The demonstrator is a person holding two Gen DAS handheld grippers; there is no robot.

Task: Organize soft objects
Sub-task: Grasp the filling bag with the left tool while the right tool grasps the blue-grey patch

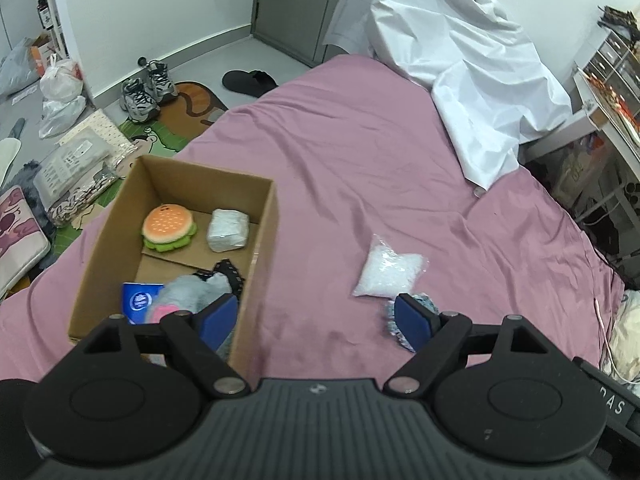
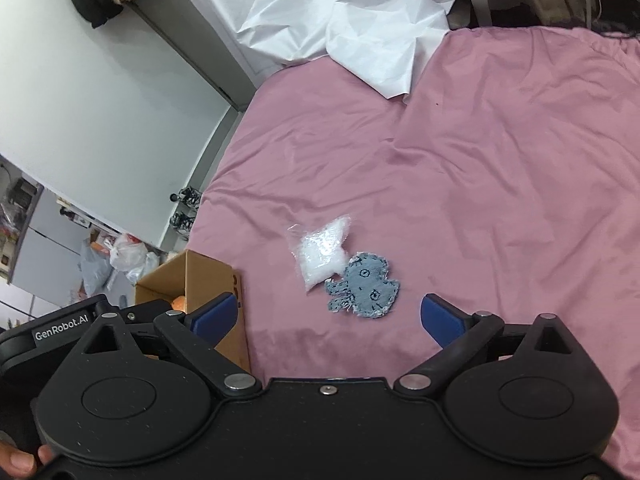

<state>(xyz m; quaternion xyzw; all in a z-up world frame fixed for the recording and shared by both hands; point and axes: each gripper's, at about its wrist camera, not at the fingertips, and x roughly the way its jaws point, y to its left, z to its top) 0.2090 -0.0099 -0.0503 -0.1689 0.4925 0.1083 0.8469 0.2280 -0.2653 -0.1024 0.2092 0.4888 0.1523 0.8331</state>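
An open cardboard box (image 1: 256,248) sits on the pink bed; in it lie a burger plush (image 1: 169,226), a white wrapped bundle (image 1: 227,230), a grey-and-pink plush (image 1: 188,296) and a blue packet (image 1: 140,302). A clear bag of white filling (image 1: 390,270) (image 2: 322,254) lies on the sheet to the box's right. A blue denim patch (image 2: 366,288) touches it, partly hidden behind my left gripper's right finger in the left wrist view (image 1: 390,314). My left gripper (image 1: 316,320) is open and empty above the box's right wall. My right gripper (image 2: 330,316) is open and empty, just short of the patch.
A crumpled white sheet (image 1: 460,60) (image 2: 340,20) covers the bed's far end. The box also shows in the right wrist view (image 2: 204,272). Shoes (image 1: 146,88), bags and a mat clutter the floor on the left. A desk (image 1: 608,112) stands right of the bed.
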